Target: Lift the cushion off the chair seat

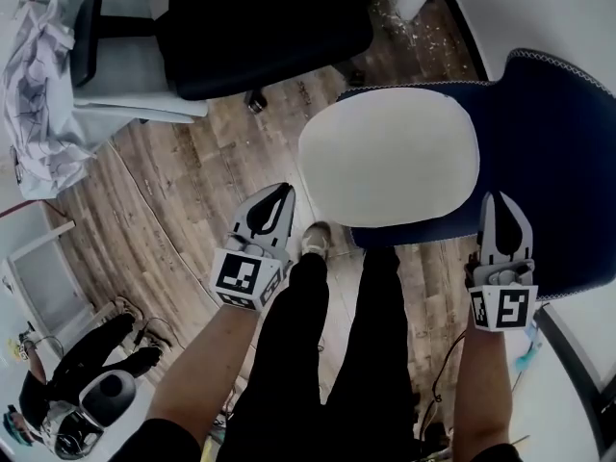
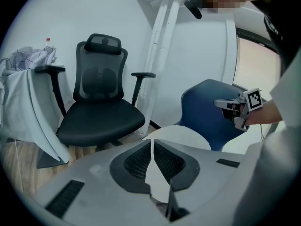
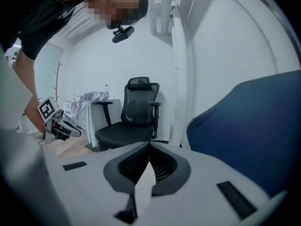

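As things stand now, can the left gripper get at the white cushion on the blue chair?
Probably yes. The left gripper sits just beside the cushion's edge, with nothing between them. Its jaws are together, though, so they would need to open before gripping.

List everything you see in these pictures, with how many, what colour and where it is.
Blue chair: one, dark blue, right of centre in the head view.
Cushion: one, white, round, lying on that chair's seat.
Office chair: one, black, at the top.
Crumpled cloth: one, whitish, upper left, on a pale stand.
Floor: brown wood planks, under everything.
Legs: two, black trousers, bottom centre.
Shoe: one, pale, by the chair's front.
Left gripper: one, grey, shut, empty, near the cushion's lower left.
Right gripper: one, grey, shut, empty, below and right of the cushion.
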